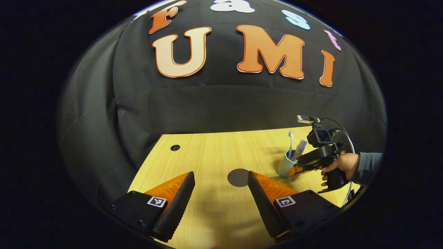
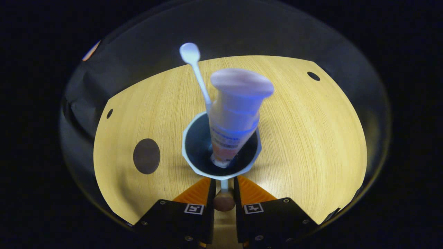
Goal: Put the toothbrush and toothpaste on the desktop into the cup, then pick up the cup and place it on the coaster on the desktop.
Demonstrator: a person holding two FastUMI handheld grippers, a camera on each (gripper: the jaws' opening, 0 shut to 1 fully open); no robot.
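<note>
Wooden desktop [image 1: 214, 152]: one cup [image 2: 221, 152] in right gripper's [image 2: 224, 188] pinch, left gripper [image 1: 219, 193] agape.

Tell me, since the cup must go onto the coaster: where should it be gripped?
By its handle, from the side facing away from the coaster. The cup stands upright with the toothbrush and toothpaste sticking out above, so a top grasp looks blocked. The right tool already appears closed on that handle.

sleeve: you wear a grey-blue long sleeve [image 1: 370, 166] reaching your wrist
right gripper [image 1: 294, 170]: your black, blocky body with a curved black cable
left gripper [image 1: 221, 193]: square black-and-white markers, small screws
</note>
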